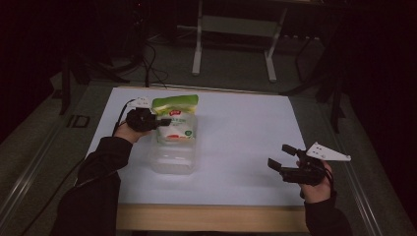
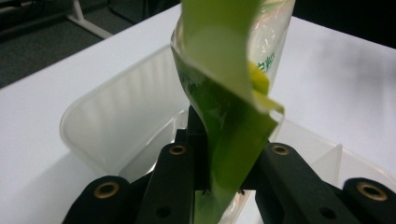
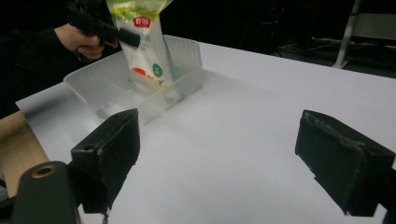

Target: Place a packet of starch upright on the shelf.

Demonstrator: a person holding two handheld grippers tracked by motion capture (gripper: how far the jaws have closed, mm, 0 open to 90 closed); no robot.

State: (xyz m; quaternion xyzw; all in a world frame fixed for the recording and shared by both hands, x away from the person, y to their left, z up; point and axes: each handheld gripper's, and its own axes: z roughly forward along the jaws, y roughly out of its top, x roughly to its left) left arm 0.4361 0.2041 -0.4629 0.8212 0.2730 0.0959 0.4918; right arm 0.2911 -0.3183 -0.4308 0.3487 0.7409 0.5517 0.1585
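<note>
A green and white snack bag (image 1: 176, 118) stands upright in a clear plastic container (image 1: 173, 160) at the left of the white table. My left gripper (image 1: 162, 122) is shut on the bag's left edge. In the left gripper view the green bag (image 2: 224, 107) is pinched between the black jaws, over the container (image 2: 116, 116). My right gripper (image 1: 282, 156) hovers open at the table's right, with nothing between its jaws. The right gripper view shows the bag (image 3: 144, 46) in the container (image 3: 116, 88) far off, with the other hand (image 3: 84, 39) holding it.
The white table surface (image 1: 246, 142) has a wooden front edge (image 1: 211, 219). A white frame with legs (image 1: 236, 34) stands on the dark floor beyond the table. Cables (image 1: 147, 69) trail across the floor at the back left.
</note>
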